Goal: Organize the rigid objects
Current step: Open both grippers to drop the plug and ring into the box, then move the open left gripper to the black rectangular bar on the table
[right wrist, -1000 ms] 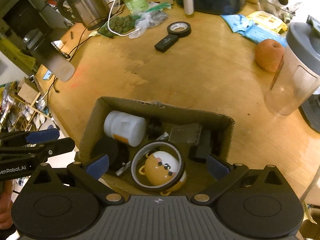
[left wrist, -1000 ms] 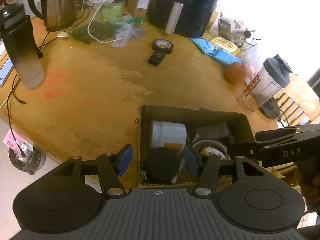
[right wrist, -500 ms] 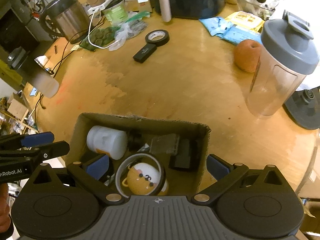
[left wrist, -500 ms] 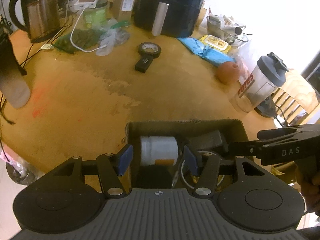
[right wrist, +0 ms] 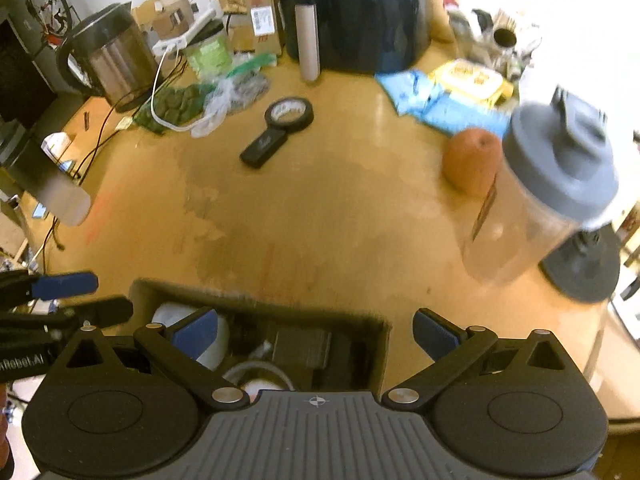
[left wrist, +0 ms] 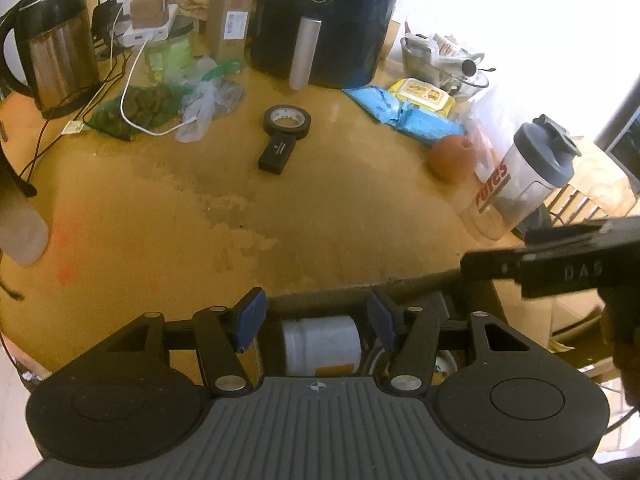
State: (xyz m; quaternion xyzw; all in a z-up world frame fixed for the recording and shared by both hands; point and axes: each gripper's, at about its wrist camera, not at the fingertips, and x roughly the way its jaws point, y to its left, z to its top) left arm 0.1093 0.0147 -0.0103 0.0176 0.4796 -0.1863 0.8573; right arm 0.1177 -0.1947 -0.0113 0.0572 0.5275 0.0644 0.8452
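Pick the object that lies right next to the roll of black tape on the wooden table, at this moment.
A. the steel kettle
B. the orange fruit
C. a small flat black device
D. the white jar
C: the small flat black device lies on the wooden table with one end up against the roll of black tape; the right wrist view shows the same pair together.

A round wooden table (left wrist: pixel 328 216) with a worn, stained top sits under glaring window light (left wrist: pixel 540 20).
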